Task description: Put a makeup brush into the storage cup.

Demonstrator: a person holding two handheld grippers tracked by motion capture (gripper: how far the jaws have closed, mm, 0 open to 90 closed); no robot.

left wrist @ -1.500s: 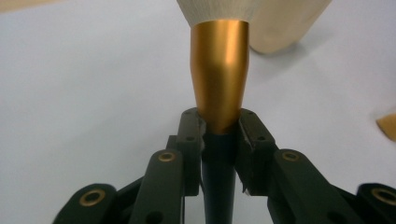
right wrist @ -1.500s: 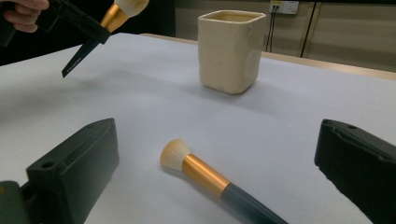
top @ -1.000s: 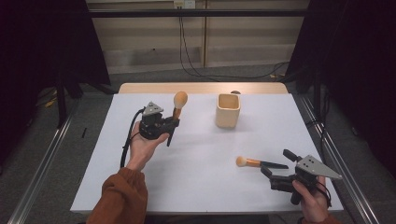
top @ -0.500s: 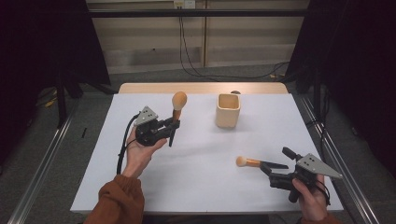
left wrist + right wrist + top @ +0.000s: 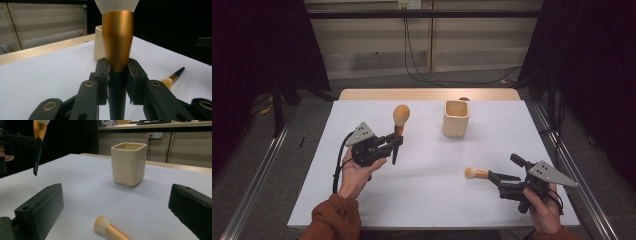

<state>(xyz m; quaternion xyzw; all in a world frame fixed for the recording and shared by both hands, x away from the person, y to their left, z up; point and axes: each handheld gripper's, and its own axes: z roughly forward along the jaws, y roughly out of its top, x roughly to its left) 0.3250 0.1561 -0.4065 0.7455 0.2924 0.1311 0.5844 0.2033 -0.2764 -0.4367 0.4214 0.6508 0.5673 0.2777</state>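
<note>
Left gripper: jaws pinched on a big brush, clamped where the gold ferrule meets the dark handle. Brush stands roughly upright, bristle head up, dark handle tip pointing down and clear of the table. In the left gripper view the ferrule rises straight out between the jaws, white bristles at the top edge. Left hand holds the gripper above the table's left-centre, cable looping down beside the wrist.

Right gripper: jaws spread wide, low over the table near the right front. A small brush lies flat on the table, bristle head pointing left, handle running back between the open jaws. In the right gripper view its head sits between the two black jaws, touching neither as far as I can see. Right hand grips from the bottom right.

Cup: cream, squarish, open top, upright on the table toward the back, right of the big brush and well apart from both grippers. Can't see inside it.
</note>
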